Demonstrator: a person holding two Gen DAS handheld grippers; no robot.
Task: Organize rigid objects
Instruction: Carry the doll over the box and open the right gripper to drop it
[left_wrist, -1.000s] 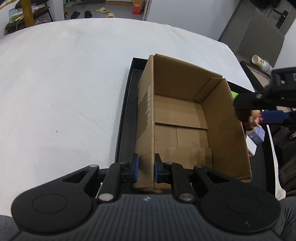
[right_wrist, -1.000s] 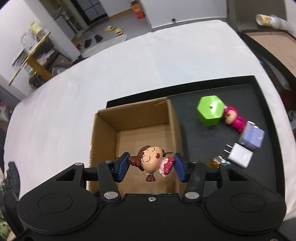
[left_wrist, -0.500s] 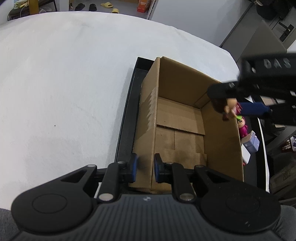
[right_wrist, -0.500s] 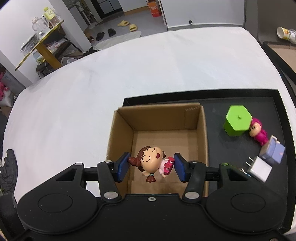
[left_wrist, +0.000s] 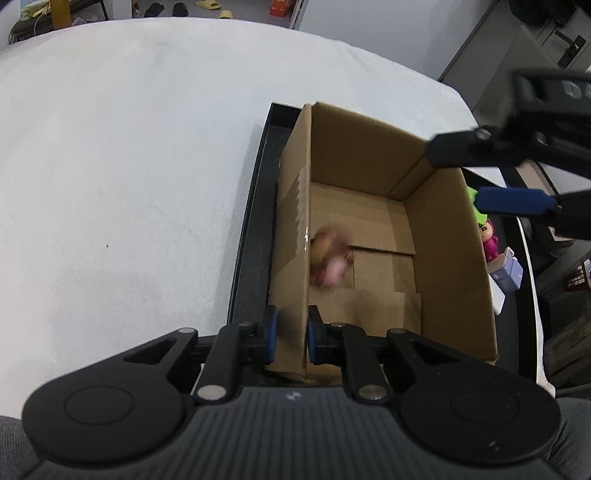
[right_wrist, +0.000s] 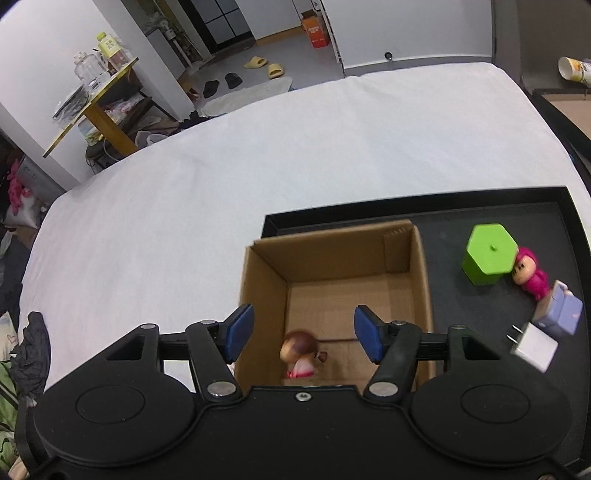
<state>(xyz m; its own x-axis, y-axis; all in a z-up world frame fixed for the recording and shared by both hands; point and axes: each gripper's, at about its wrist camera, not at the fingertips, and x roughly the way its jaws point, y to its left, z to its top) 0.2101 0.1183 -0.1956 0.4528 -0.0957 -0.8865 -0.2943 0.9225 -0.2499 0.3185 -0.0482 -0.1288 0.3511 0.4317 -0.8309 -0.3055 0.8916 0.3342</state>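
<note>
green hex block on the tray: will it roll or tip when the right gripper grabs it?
The green hex block stands on a flat end on the black tray, so rolling seems unlikely. It looks squat and rigid, probably stable. The pink figure leans against it and may topple.

Room clutter beyond the white-covered table

A white cloth (right_wrist: 295, 155) covers the table. On the floor far behind it lie yellow slippers (right_wrist: 266, 66) and black slippers (right_wrist: 221, 83), with an orange box (right_wrist: 316, 29) farther back. At far left a yellow-topped side table (right_wrist: 92, 99) carries jars and bottles. At far right a paper cup (right_wrist: 574, 70) lies on its side. A dark cloth (right_wrist: 31, 350) hangs near left.
</note>
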